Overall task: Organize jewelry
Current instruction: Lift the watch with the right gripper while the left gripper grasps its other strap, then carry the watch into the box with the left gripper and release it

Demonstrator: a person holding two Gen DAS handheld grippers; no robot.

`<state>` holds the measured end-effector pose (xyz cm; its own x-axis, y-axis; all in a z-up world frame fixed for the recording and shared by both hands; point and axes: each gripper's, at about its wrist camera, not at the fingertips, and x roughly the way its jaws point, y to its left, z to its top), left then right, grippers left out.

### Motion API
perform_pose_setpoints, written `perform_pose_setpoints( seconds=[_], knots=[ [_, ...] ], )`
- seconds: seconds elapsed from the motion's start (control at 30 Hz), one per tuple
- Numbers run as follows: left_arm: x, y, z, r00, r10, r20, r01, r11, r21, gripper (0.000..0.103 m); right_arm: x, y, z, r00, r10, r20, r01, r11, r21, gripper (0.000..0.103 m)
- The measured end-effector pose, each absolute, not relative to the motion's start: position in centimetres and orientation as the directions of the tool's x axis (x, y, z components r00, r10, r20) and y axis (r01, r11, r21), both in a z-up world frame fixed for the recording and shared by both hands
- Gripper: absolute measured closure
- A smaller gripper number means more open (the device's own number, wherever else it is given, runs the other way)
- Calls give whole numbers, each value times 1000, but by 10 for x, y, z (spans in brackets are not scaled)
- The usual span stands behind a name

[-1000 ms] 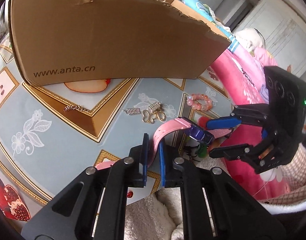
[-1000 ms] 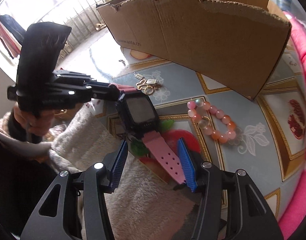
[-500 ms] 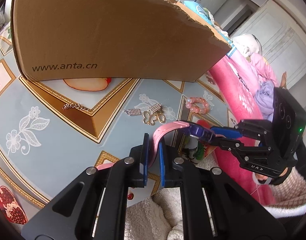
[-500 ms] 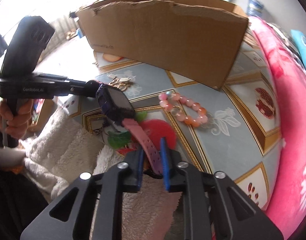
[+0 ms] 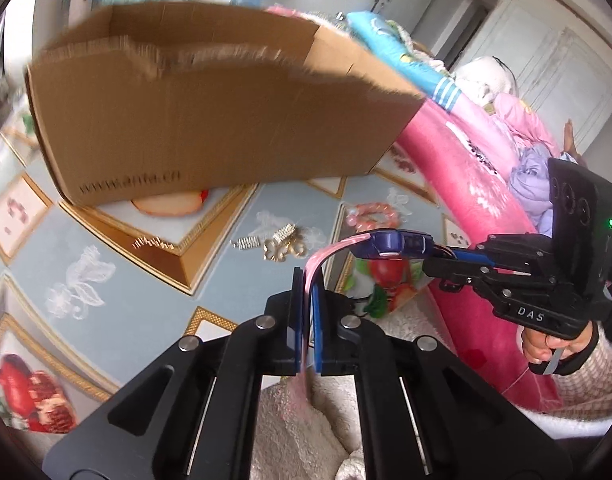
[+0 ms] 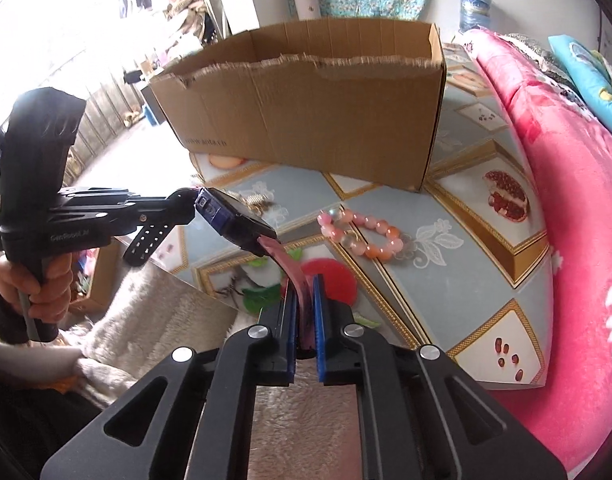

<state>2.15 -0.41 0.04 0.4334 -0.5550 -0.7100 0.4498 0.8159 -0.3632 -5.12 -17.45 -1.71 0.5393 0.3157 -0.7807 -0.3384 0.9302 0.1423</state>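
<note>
We hold a child's watch [image 5: 394, 242] in the air between our two tongs, above the near edge of the bench [image 5: 154, 304]. The watch has a dark blue case and pink straps. The left tongs [image 5: 307, 320] are closed on one pink strap [image 5: 320, 256], which comes up between the two blue pads and bends over to the case. The right tongs [image 6: 305, 312] are closed on the other pink strap [image 6: 284, 260]; in the right wrist view this strap goes down from the case directly into the narrow gap between the pads. So both tongs are narrow, each one pressing a strap, and the case hangs between them, tilted.

In the left wrist view we see the right tongs from the side, with a hand [image 5: 554, 346] around the handle. In the right wrist view we see the left tongs from the side, also with a hand [image 6: 30, 284] on the handle.

The other jewelry lies on the bench, which has a cloth with fruit pictures. A bracelet of pink and orange beads [image 6: 362, 232] lies just behind the watch, apart from it. Some small gold pieces [image 5: 284, 246] lie near together more to the left, and a thin chain [image 5: 152, 243] lies further left. A big open cardboard box [image 6: 306, 120] stands behind all of them. A pink blanket [image 6: 578, 208] is at the right side of the bench.
</note>
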Motion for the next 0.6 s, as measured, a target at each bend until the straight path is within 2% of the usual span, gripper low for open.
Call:
perform_pose_setpoints(
  seconds=[0.13, 0.27, 0.4, 0.5, 0.6],
  knots=[
    [8, -4, 34, 493, -548, -676, 489, 817, -305, 100, -52, -166, 8, 575, 322, -752, -355, 926, 126, 97],
    [7, -1, 82, 560, -552, -618, 531, 812, -244, 101, -48, -160, 56, 636, 344, -691, -401, 912, 86, 97],
    [27, 5, 119, 588, -569, -575, 549, 803, -232, 101, -22, -158, 93, 661, 378, -648, -439, 895, 75, 98],
    [59, 7, 137, 590, -567, -574, 545, 805, -235, 101, 13, -161, 109, 636, 405, -656, -453, 885, 106, 98],
    [100, 9, 141, 562, -561, -608, 521, 811, -266, 101, 59, -164, 108, 551, 447, -704, -472, 863, 179, 98]
  ],
)
